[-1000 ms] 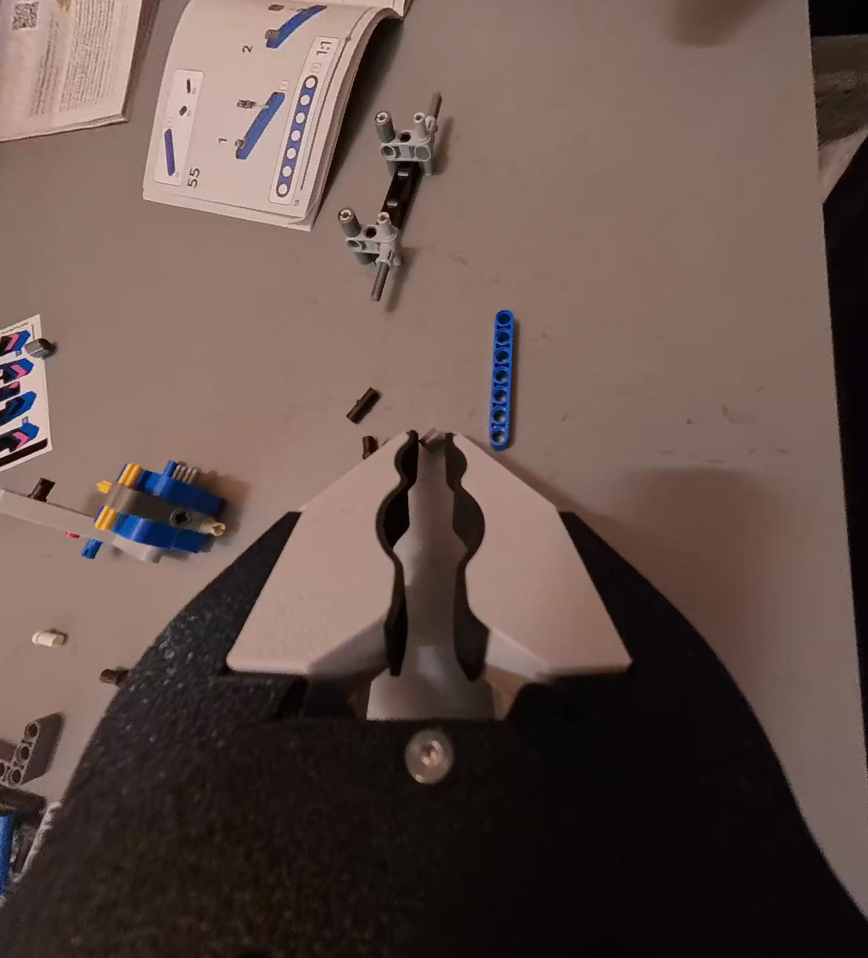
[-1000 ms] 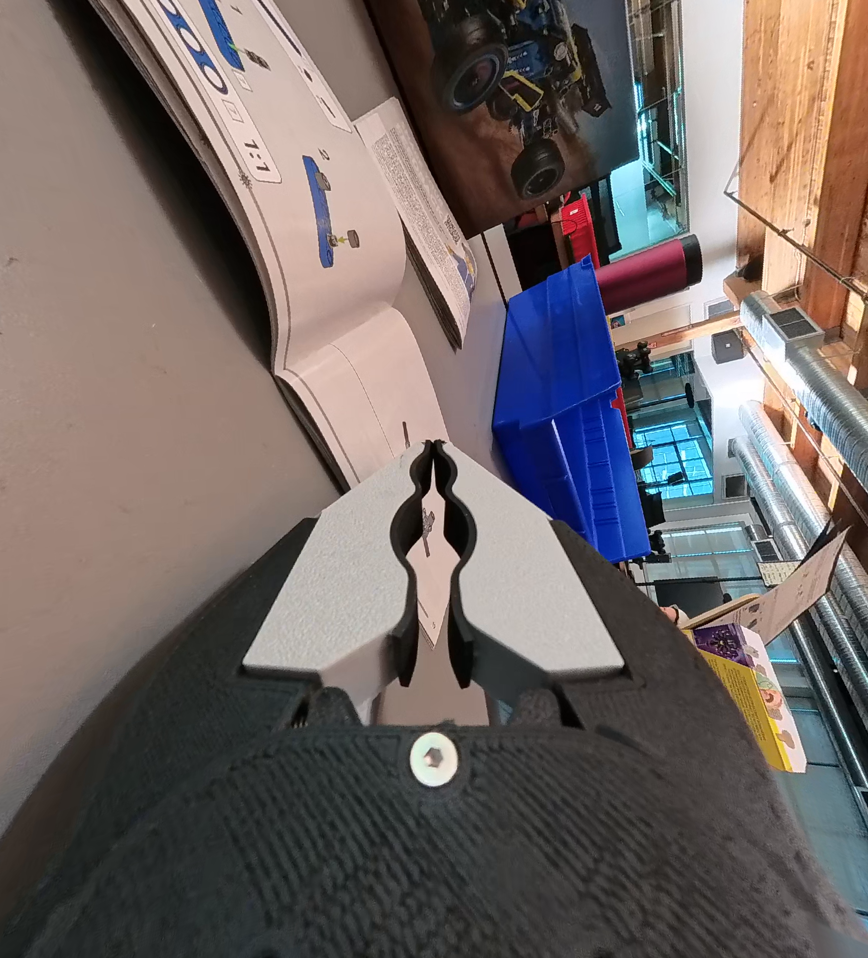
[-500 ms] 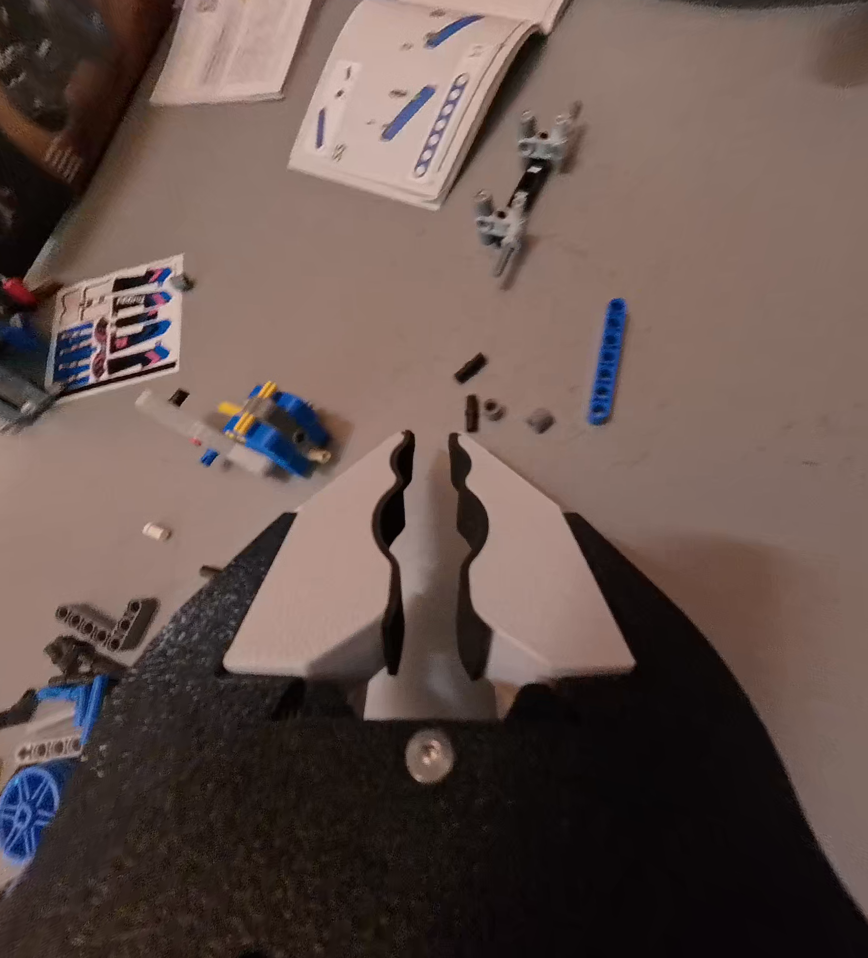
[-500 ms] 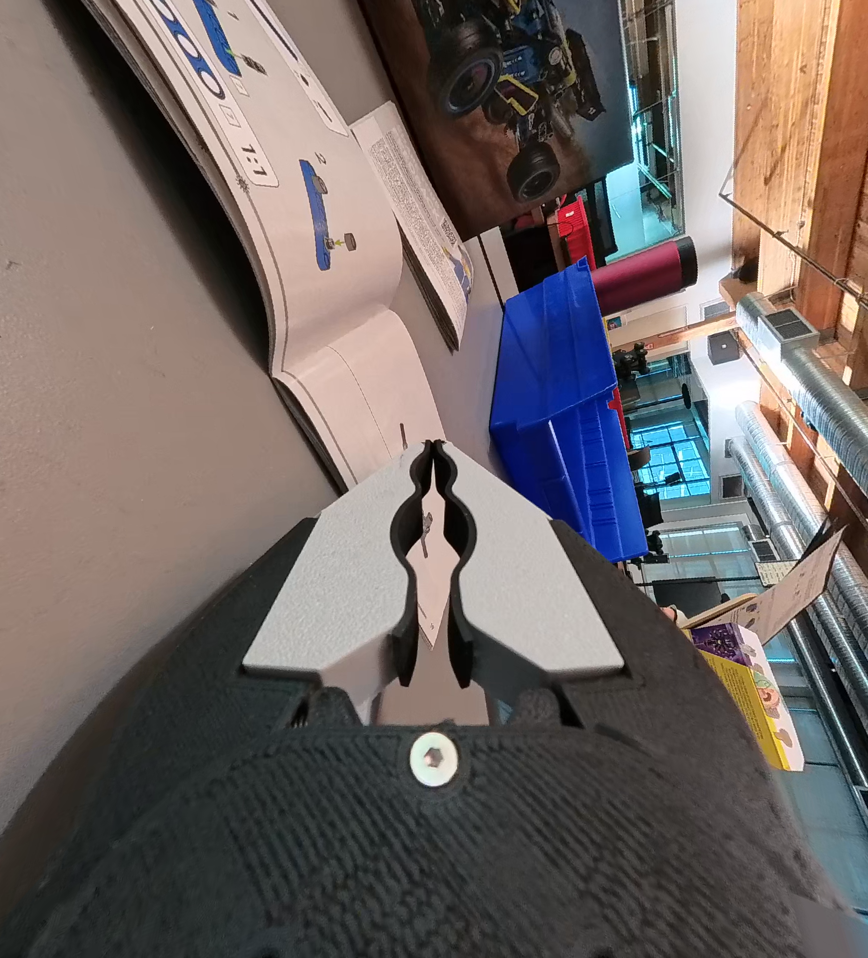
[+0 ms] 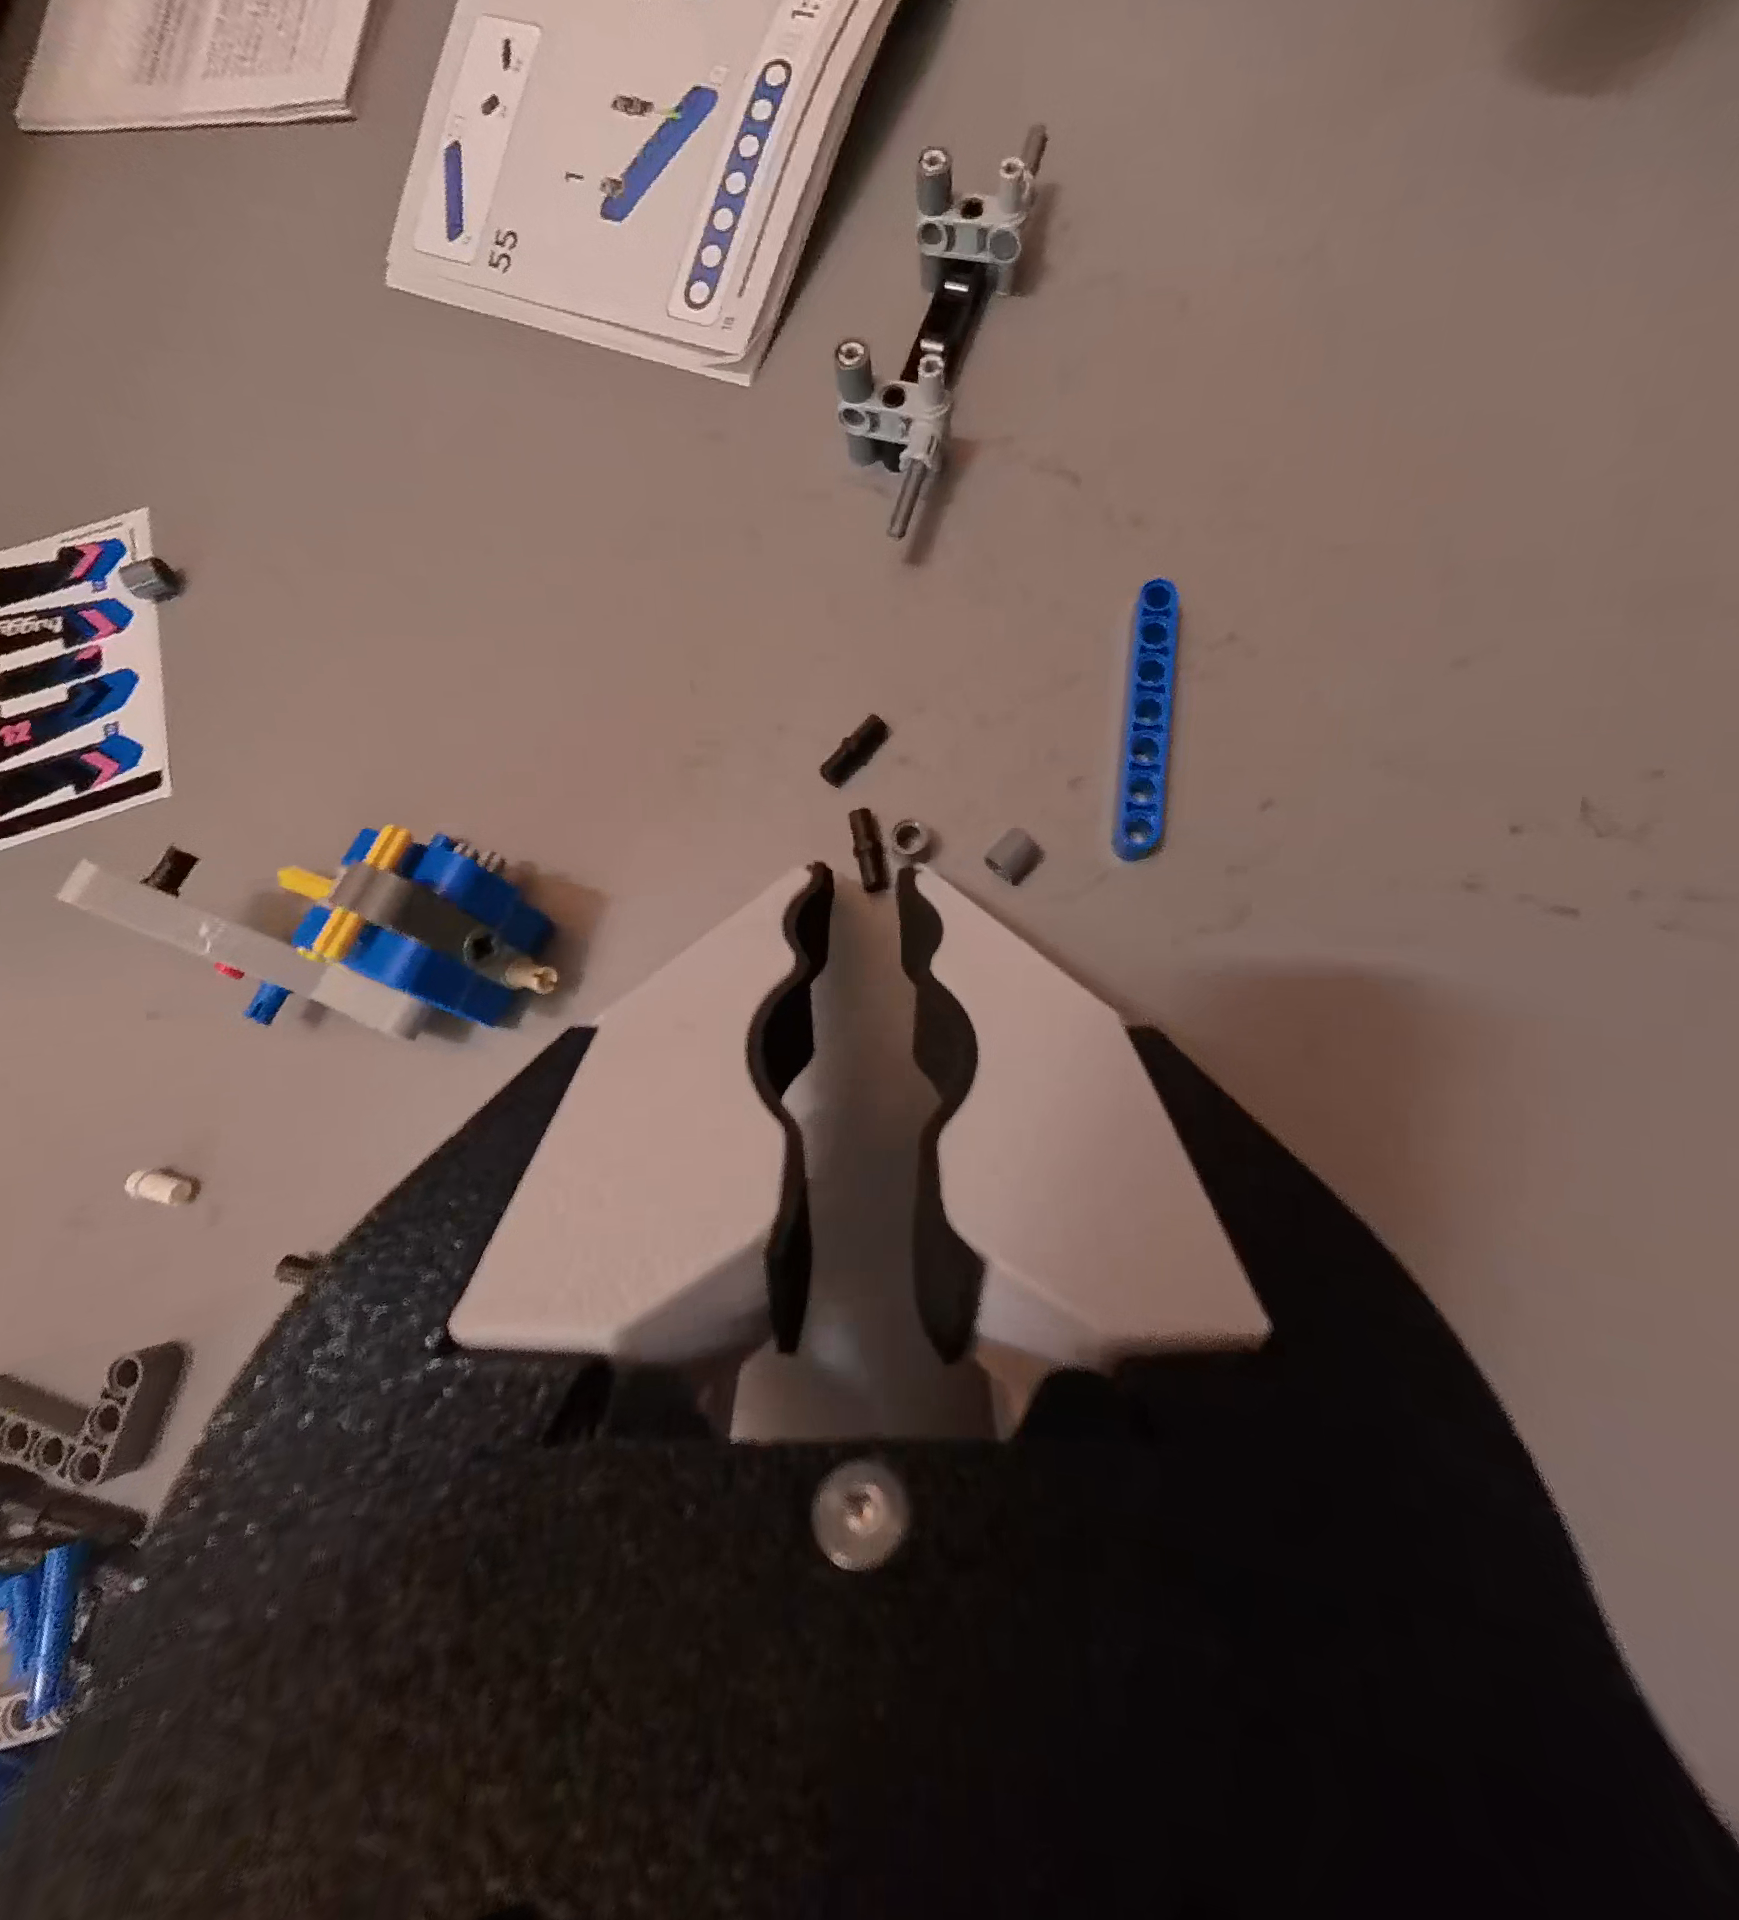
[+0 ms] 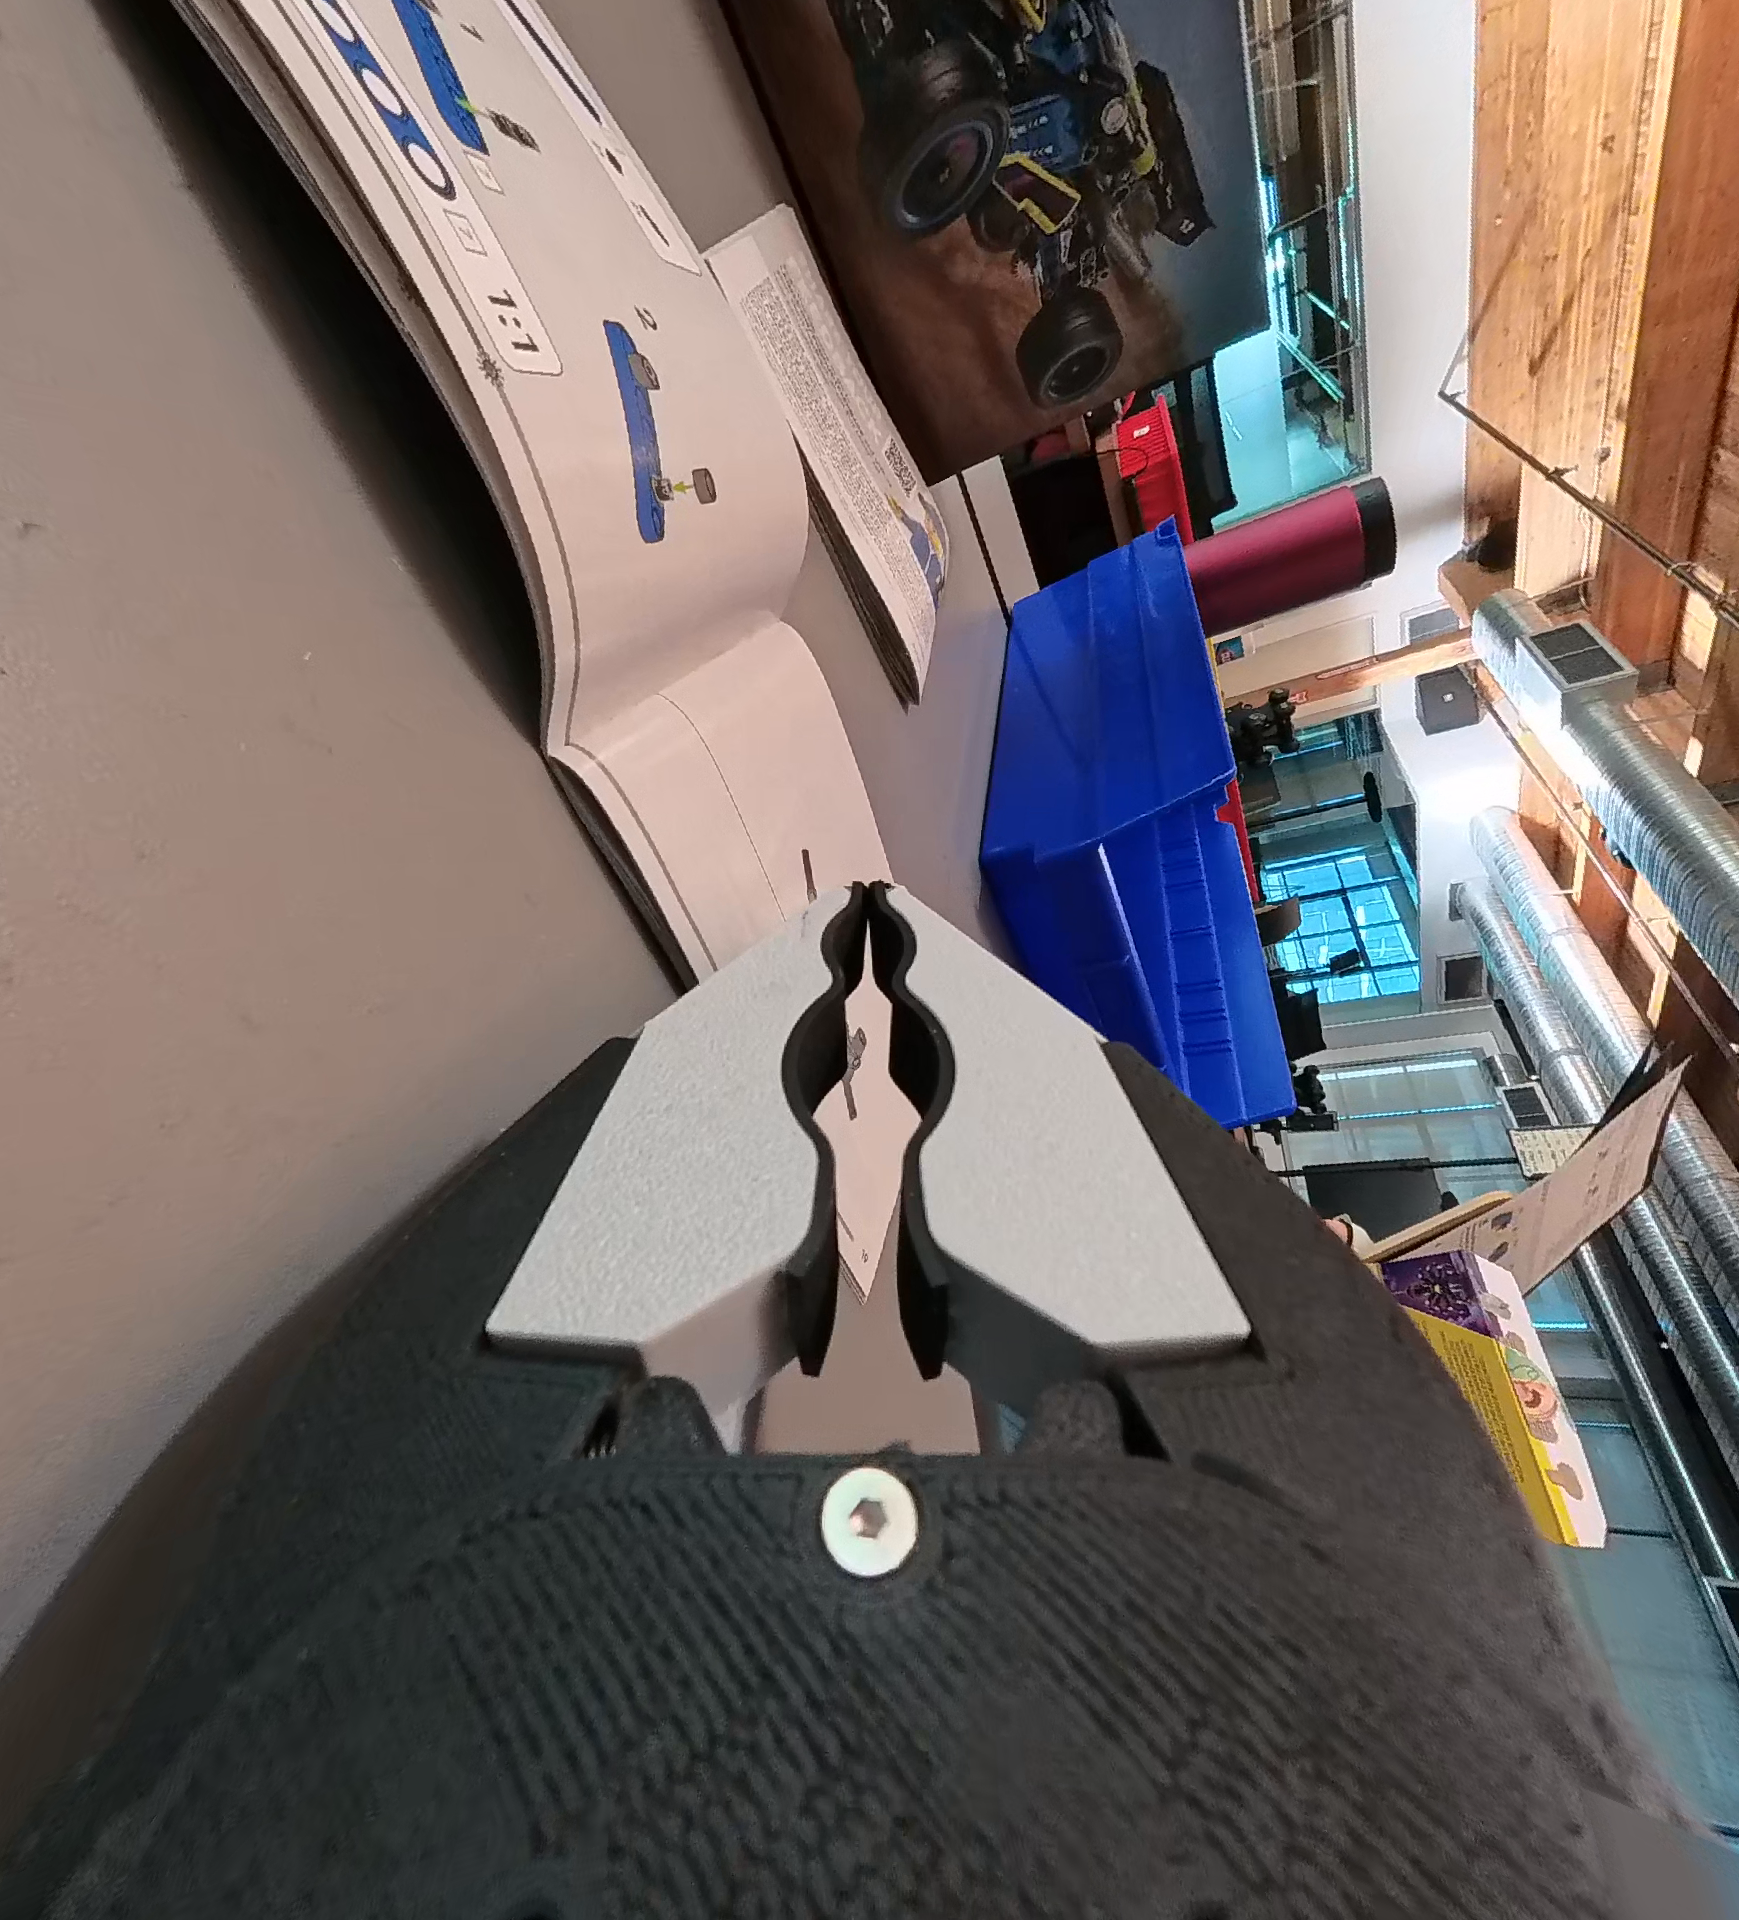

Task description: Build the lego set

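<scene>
In the left wrist view my left gripper (image 5: 862, 875) is open and empty above the grey table (image 5: 1364, 520). A black pin (image 5: 866, 844) lies just ahead between its tips, with a small grey ring (image 5: 910, 836) and a grey bush (image 5: 1013, 855) beside it. Another black pin (image 5: 853, 747) lies farther on. A blue beam (image 5: 1145, 719) lies to the right. A grey and black axle assembly (image 5: 932, 312) lies beyond. A blue, yellow and grey sub-assembly (image 5: 397, 935) lies to the left. My right gripper (image 6: 868, 889) is shut and empty, tilted on its side near the open instruction booklet (image 6: 657, 499).
The instruction booklet (image 5: 626, 177) and a leaflet (image 5: 190, 62) lie at the far side. A sticker sheet (image 5: 23, 686) and loose dark and blue parts (image 5: 44, 1423) lie at the left. A blue bin (image 6: 1125, 810) and the set's box (image 6: 1041, 197) stand beyond the booklet. Tip to tip, the grippers are about 30 centimeters apart.
My left gripper opened, pulled back high, then came down close again over the small pins; a grey bush lies where its tips were. The right gripper has hardly moved.
</scene>
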Demonstrator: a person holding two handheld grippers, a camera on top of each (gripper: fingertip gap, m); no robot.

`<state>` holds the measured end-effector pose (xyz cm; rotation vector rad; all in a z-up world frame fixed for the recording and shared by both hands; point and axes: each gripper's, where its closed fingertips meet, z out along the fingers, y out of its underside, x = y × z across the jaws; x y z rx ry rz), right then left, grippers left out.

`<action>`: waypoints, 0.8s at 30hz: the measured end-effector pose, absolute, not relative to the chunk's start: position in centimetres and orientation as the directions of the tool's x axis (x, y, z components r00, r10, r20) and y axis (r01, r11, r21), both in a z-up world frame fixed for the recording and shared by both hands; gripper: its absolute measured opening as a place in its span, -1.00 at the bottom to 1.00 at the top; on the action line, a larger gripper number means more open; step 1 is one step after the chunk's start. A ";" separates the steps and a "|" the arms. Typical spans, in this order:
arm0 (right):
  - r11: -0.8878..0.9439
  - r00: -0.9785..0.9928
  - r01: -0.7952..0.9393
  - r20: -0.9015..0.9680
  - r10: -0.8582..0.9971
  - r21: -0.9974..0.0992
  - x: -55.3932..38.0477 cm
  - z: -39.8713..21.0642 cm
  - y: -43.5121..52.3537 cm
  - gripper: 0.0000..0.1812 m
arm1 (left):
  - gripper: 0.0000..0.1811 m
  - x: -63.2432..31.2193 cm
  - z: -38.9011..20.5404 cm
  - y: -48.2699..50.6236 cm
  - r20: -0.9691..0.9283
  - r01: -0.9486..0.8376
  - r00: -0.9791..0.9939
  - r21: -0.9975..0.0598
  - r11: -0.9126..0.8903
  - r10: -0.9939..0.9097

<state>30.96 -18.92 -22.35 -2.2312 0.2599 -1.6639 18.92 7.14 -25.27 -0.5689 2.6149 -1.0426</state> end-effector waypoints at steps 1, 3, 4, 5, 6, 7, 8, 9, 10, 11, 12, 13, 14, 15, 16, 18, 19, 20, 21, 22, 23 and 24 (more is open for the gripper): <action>-0.924 0.295 0.060 0.891 -0.346 -0.379 30.9 -22.3 -18.9 -1.00 | -0.90 19.0 -25.4 7.1 -0.107 -0.259 -0.885 -0.695 0.671 -0.453; -0.924 0.294 0.060 0.891 -0.346 -0.379 30.9 -22.3 -18.9 -1.00 | -0.96 19.2 -25.6 7.1 -0.117 -0.264 -0.877 -0.693 0.670 -0.467; -0.923 0.293 0.061 0.891 -0.346 -0.379 30.9 -22.3 -18.9 -1.00 | -0.99 19.3 -25.6 7.0 -0.121 -0.264 -0.874 -0.695 0.669 -0.471; -0.923 0.291 0.062 0.892 -0.347 -0.379 30.9 -22.2 -18.9 -1.00 | -0.99 19.4 -25.6 7.0 -0.126 -0.262 -0.872 -0.698 0.667 -0.474; -0.923 0.289 0.064 0.892 -0.348 -0.381 30.9 -22.2 -18.9 -1.00 | -0.99 19.5 -25.6 7.1 -0.131 -0.262 -0.868 -0.698 0.667 -0.478; -0.921 0.286 0.069 0.892 -0.351 -0.384 30.9 -22.1 -18.8 -1.00 | -0.99 19.7 -25.6 7.3 -0.140 -0.265 -0.861 -0.697 0.667 -0.488; -0.916 0.283 0.078 0.890 -0.358 -0.394 30.8 -21.9 -18.8 -1.00 | -0.99 19.9 -25.5 7.7 -0.154 -0.267 -0.851 -0.696 0.666 -0.502; -0.907 0.287 0.087 0.883 -0.373 -0.412 30.6 -21.6 -18.7 -1.00 | -0.99 20.1 -25.1 8.0 -0.166 -0.268 -0.839 -0.701 0.660 -0.518; -0.898 0.290 0.102 0.876 -0.386 -0.429 30.2 -21.1 -18.6 -0.99 | -0.99 20.2 -24.6 8.2 -0.173 -0.269 -0.829 -0.712 0.649 -0.533; -0.889 0.296 0.126 0.872 -0.391 -0.441 29.5 -20.2 -18.2 -0.97 | -0.99 20.2 -23.9 8.3 -0.175 -0.267 -0.820 -0.725 0.635 -0.545; -0.872 0.326 0.181 0.864 -0.383 -0.455 28.5 -19.2 -17.2 -0.93 | -0.99 20.0 -23.2 8.3 -0.175 -0.264 -0.815 -0.737 0.622 -0.553; -0.844 0.387 0.261 0.852 -0.353 -0.469 27.1 -18.3 -15.3 -0.85 | -0.99 19.7 -22.6 8.1 -0.168 -0.262 -0.815 -0.747 0.612 -0.554; -0.810 0.446 0.340 0.840 -0.309 -0.479 25.6 -17.6 -13.1 -0.77 | -0.99 19.1 -22.0 7.7 -0.151 -0.263 -0.820 -0.757 0.599 -0.552; -0.772 0.481 0.413 0.836 -0.266 -0.483 24.0 -17.0 -10.9 -0.74 | -0.99 18.5 -21.5 7.0 -0.123 -0.269 -0.829 -0.768 0.581 -0.546; -0.730 0.502 0.478 0.834 -0.230 -0.489 22.5 -16.5 -8.5 -0.74 | -0.99 17.9 -21.1 6.1 -0.085 -0.276 -0.841 -0.782 0.559 -0.534; -0.644 0.560 0.566 0.813 -0.159 -0.516 19.8 -17.0 -4.2 -0.75 | -0.99 16.7 -20.6 4.1 -0.015 -0.285 -0.870 -0.801 0.526 -0.494; -0.622 0.583 0.590 0.805 -0.113 -0.515 18.9 -18.0 -2.7 -0.74 | -0.99 16.3 -20.5 3.4 0.005 -0.288 -0.879 -0.803 0.522 -0.477; -0.625 0.584 0.608 0.809 -0.066 -0.489 18.5 -18.9 -1.9 -0.73 | -0.99 16.0 -20.6 2.9 0.017 -0.293 -0.883 -0.801 0.523 -0.469; -0.630 0.560 0.628 0.827 -0.042 -0.457 18.3 -19.3 -1.4 -0.70 | -1.00 15.9 -20.7 2.7 0.025 -0.302 -0.883 -0.795 0.526 -0.469; -0.612 0.537 0.653 0.842 -0.040 -0.446 17.9 -19.2 -0.8 -0.68 | -0.99 15.8 -20.8 2.5 0.033 -0.312 -0.881 -0.790 0.527 -0.471; -0.584 0.544 0.669 0.838 -0.035 -0.459 17.2 -19.3 -0.2 -0.69 | -0.99 15.7 -20.9 2.4 0.043 -0.321 -0.880 -0.789 0.523 -0.473; -0.566 0.565 0.673 0.825 -0.023 -0.477 16.6 -19.6 0.3 -0.69 | -1.00 15.6 -20.9 2.3 0.059 -0.332 -0.878 -0.791 0.514 -0.476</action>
